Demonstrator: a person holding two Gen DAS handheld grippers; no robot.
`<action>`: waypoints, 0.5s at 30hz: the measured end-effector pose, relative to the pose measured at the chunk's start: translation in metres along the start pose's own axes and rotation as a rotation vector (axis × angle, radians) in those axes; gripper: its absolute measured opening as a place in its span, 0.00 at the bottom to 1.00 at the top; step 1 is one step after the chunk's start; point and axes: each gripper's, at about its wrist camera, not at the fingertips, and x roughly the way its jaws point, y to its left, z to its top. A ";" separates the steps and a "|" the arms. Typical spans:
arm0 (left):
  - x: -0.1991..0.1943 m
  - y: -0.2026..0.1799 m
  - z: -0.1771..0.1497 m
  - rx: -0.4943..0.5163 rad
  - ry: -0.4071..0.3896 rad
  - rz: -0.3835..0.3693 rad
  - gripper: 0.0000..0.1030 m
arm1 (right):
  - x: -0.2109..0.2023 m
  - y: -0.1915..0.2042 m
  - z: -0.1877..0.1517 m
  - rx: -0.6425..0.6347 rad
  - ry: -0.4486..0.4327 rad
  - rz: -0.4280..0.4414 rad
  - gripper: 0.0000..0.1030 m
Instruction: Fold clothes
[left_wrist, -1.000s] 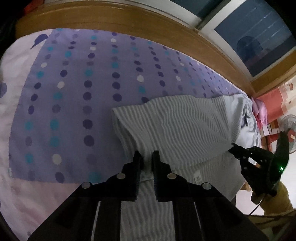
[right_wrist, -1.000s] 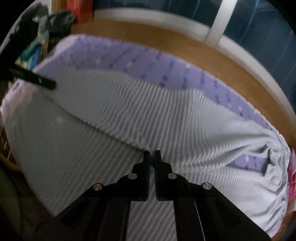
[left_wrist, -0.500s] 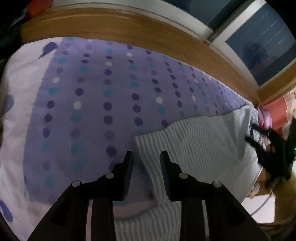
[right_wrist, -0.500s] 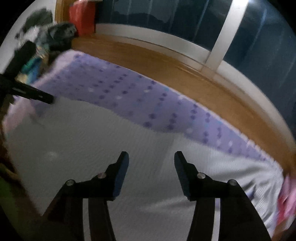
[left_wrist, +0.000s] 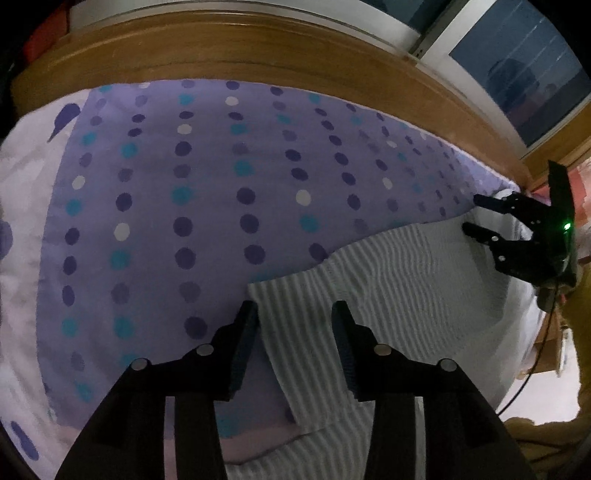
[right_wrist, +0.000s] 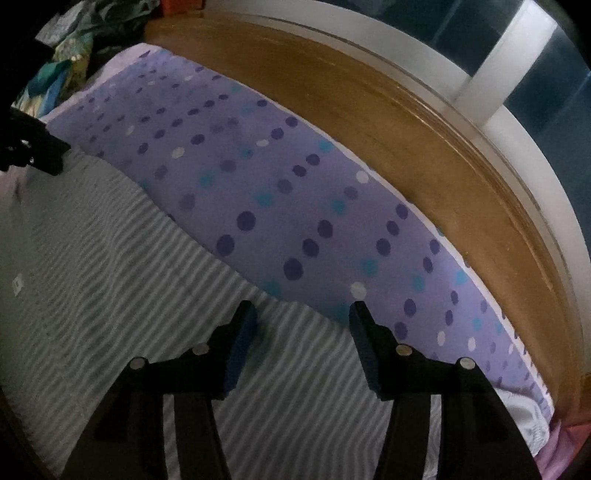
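A grey-and-white striped garment (left_wrist: 399, 295) lies flat on the purple dotted bedsheet (left_wrist: 207, 206). My left gripper (left_wrist: 295, 314) hovers over the garment's near-left corner with its jaws opening. The cloth lies below the gap and the pads do not press it. In the right wrist view, my right gripper (right_wrist: 302, 314) hangs above the garment's (right_wrist: 110, 266) far edge, its jaws also opening with nothing pinched. The left wrist view shows the right gripper (left_wrist: 471, 213) at the far right with fingers spread. The left gripper's finger (right_wrist: 48, 155) pokes in at that view's left edge.
A wooden ledge (left_wrist: 258, 48) and a window frame (right_wrist: 498, 96) run along the bed's far side. Colourful clothes (right_wrist: 62, 62) are piled at the bed's far left corner. White and pink cloth (right_wrist: 532, 424) lies at the right end. A person's mustard sleeve (left_wrist: 576, 332) is at the right.
Both grippers were shut on the striped garment and have let it go, their jaws now spread wide. The cloth has settled flat. The right gripper slid rightward along the garment's far edge.
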 end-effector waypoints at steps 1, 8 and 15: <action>0.001 -0.002 0.001 0.006 0.000 0.020 0.41 | 0.001 -0.002 -0.001 0.012 -0.002 0.008 0.53; 0.009 -0.022 0.003 0.060 0.023 0.073 0.69 | 0.008 -0.021 0.000 0.117 0.015 0.049 0.63; 0.009 -0.030 -0.001 0.051 -0.024 0.117 0.50 | 0.012 -0.031 -0.001 0.173 -0.001 0.066 0.64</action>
